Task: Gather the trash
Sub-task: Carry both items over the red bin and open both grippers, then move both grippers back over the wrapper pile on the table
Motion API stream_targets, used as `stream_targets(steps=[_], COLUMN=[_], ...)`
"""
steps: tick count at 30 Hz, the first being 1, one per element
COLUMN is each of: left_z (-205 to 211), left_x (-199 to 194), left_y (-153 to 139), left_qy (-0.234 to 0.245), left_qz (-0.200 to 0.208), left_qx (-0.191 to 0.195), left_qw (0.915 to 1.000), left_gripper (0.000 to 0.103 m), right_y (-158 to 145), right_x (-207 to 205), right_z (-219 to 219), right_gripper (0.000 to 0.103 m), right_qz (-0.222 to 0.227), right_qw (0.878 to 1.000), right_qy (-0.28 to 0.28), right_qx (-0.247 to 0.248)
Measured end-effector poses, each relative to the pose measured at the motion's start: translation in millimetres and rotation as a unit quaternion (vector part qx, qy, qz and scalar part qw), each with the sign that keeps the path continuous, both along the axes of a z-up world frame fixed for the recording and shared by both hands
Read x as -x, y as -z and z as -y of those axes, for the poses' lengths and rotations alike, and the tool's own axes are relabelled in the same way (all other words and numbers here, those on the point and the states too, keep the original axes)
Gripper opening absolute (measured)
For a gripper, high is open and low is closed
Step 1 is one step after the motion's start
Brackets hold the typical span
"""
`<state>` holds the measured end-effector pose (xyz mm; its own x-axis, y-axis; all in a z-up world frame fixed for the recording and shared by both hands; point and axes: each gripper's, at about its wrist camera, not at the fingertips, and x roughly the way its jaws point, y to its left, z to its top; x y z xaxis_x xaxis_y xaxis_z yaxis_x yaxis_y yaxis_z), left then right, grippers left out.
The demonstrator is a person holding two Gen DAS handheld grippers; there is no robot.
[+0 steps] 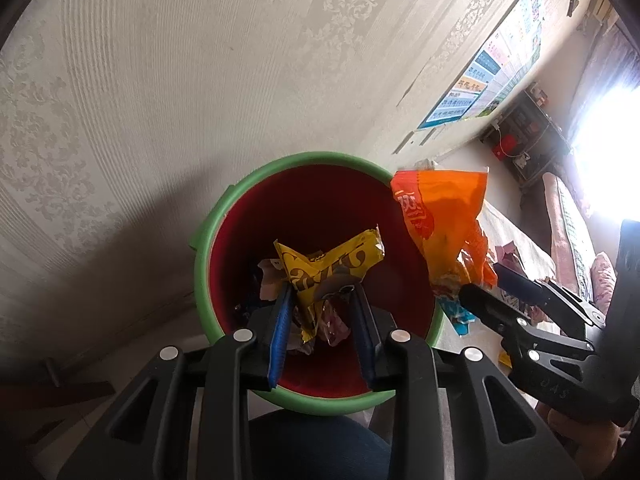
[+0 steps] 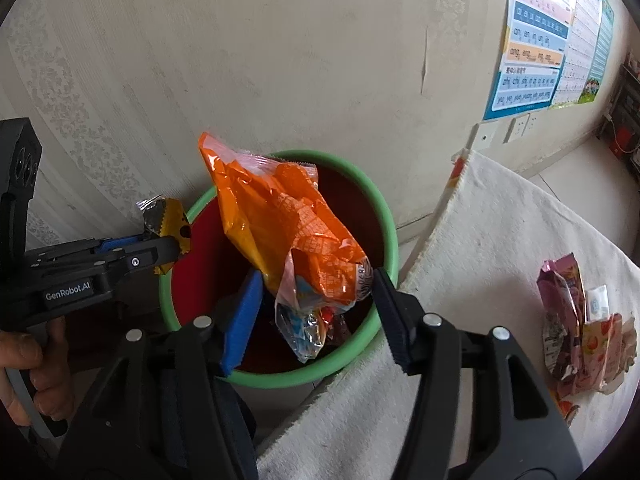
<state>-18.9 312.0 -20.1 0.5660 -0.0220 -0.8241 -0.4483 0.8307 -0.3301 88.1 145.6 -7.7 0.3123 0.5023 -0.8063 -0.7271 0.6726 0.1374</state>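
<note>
The bin (image 1: 208, 264), green-rimmed and red inside, stood by the wall, just beside a cloth-covered surface (image 2: 500, 240). Crumpled scraps at its bottom were too dark to tell apart. The yellow wrapper (image 1: 320, 264) hung over the bin's mouth between the fingers of the left hand-held gripper (image 1: 320, 296); the jaws stood partly apart, and whether the pads pressed it was unclear. The orange bag (image 2: 280, 224) sat between the wider-spread jaws of the right hand-held gripper (image 2: 316, 284), its clear tail dangling into the bin; contact showed only at one finger. Pink wrappers (image 2: 580, 320) lay well apart on the surface. A hand (image 2: 36, 368), cut off at the edge, held the left gripper's handle.
</note>
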Motion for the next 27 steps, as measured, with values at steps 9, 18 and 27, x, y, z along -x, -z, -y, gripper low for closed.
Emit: stream_targets(steps=[9,18,27], left_z=[-10,1,64], left_x=[6,9,-18], left_y=[-2,-1,-6], left_qy=[-0.039,-0.039,0.037], left_qz=[-0.001,-0.003,0.002], left_qx=[0.001,-0.002,-0.004], left_qw=[0.9992,0.9992,0.9993], left_gripper=[0.095,0.095,0.095], right_y=[-3,-7,-15], right_x=[7,9,8], right_z=[6,38,95], right_gripper=[0.086,0.098,0.098], right_qz=[0.008,0.017,0.025], right_qw=[1.0,1.0,0.998], right_qy=[-0.002,0.021,0.063], right_qx=[0.001,0.006,0.006])
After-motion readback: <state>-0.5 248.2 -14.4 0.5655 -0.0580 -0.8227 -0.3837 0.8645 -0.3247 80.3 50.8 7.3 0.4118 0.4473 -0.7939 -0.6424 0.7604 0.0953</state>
